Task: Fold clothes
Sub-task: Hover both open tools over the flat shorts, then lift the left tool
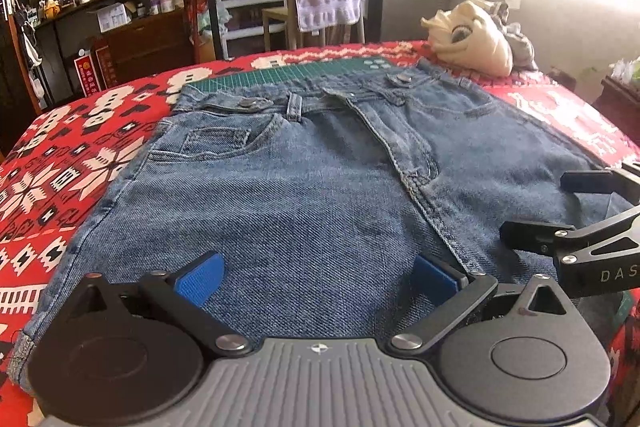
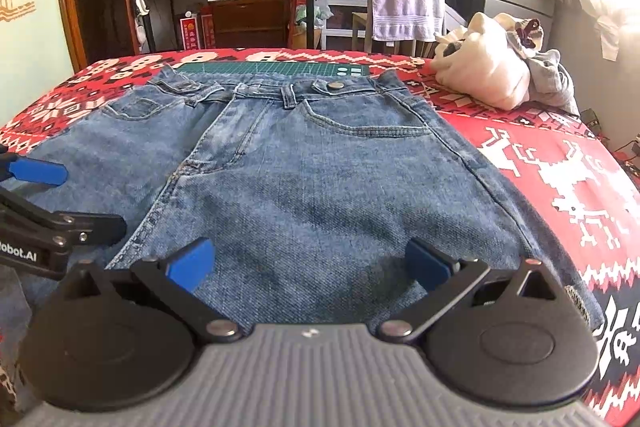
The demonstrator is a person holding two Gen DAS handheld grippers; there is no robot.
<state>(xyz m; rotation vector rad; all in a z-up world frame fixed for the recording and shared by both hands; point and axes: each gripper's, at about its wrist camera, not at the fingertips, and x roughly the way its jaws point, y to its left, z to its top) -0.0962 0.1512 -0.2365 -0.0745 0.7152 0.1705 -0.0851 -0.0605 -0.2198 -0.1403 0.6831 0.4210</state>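
On your far left the red blanket [image 1: 60, 179] shows soft white woven patterns. Your left gripper [image 1: 316, 277] hangs over the near part of the jeans [image 1: 304, 187]. Its two blue pads [image 1: 200, 277] are bumpy and flat, and they stand wide apart with nothing pinched between them.

The jeans lie flat in the middle of the blanket. They are thick blue denim with fine slanted lines, pale stitching, curved pockets and round metal buttons. The waistband points away from you, toward the green cutting mat [image 1: 304, 69] that it partly covers. The long way of the jeans runs from you to the far side.

Your right gripper [image 2: 310, 263] is over the right half of the jeans, spread wide too, gripping nothing. Far right, a lumpy heap of cream and grey clothes [image 2: 492, 71] sits on the blanket.
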